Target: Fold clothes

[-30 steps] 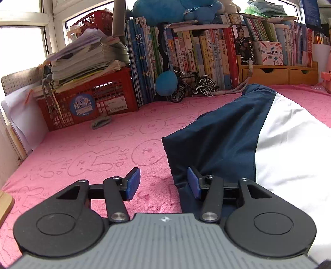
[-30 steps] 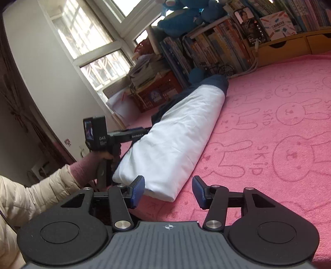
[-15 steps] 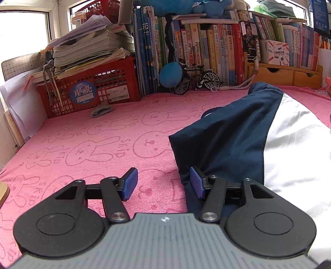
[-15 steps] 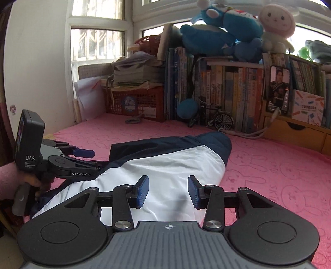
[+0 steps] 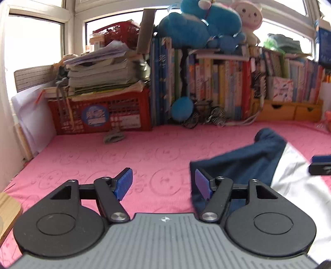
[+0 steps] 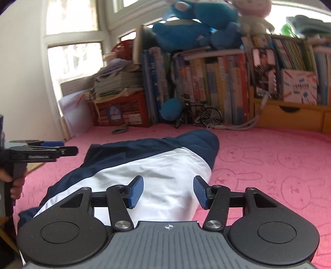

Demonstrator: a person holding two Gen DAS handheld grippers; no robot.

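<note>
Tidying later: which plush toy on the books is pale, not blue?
The pale plush at the right end; the plush toys beside it are blue.

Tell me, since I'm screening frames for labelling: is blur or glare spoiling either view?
Left wrist view: books smeared by motion blur, windows blown out white, gripper body sharp. Right wrist view: shelf softly blurred, window overexposed, the navy-and-white garment still readable. Both show fisheye bending at the edges.

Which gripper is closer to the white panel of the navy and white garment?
Right. The right gripper hangs over the white panel; the left gripper sits beside the garment's navy edge, over the pink towel.
</note>
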